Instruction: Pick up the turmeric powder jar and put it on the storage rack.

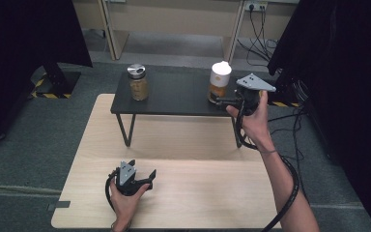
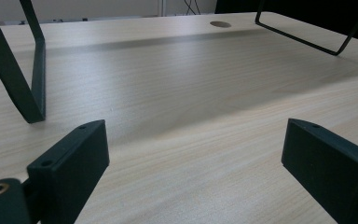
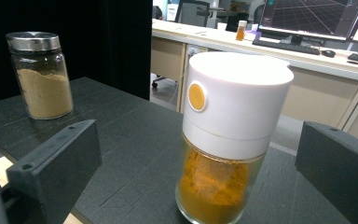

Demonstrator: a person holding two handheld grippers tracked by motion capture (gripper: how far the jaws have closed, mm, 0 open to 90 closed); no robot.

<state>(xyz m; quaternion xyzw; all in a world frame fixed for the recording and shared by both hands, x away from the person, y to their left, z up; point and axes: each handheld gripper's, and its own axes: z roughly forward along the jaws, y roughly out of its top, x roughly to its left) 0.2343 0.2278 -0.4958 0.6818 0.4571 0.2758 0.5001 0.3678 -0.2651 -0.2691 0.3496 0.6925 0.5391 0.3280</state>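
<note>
low in the high view, a pale table (image 1: 198,193); above it at centre frame, a black shelf (image 1: 174,94) on thin legs. at the shelf's upper left, a jar (image 1: 138,82) with a metal lid, tan powder inside. at the shelf's upper right, a shaker (image 1: 219,80) with a white cap, orange powder in the glass base, upright. in the right gripper view, shaker (image 3: 228,135) at centre frame, jar (image 3: 39,74) in the upper left, well apart.

right gripper (image 1: 222,100) at the right of the high view, levelled at the shaker's base, hand (image 1: 253,118) behind it. jaws wide apart in the right gripper view, one low left, one low right, shaker standing between them but clear gaps on both sides; nothing gripped, pads not touching glass.

left gripper (image 1: 140,171) low and left of centre in the high view, resting on the table. jaws spread wide in the left gripper view, bare wood between them, nothing held.

judged: approach to the shaker about done, grasp not yet made. left to do: closing on the shaker, lifting, whatever follows. jar untouched.
</note>
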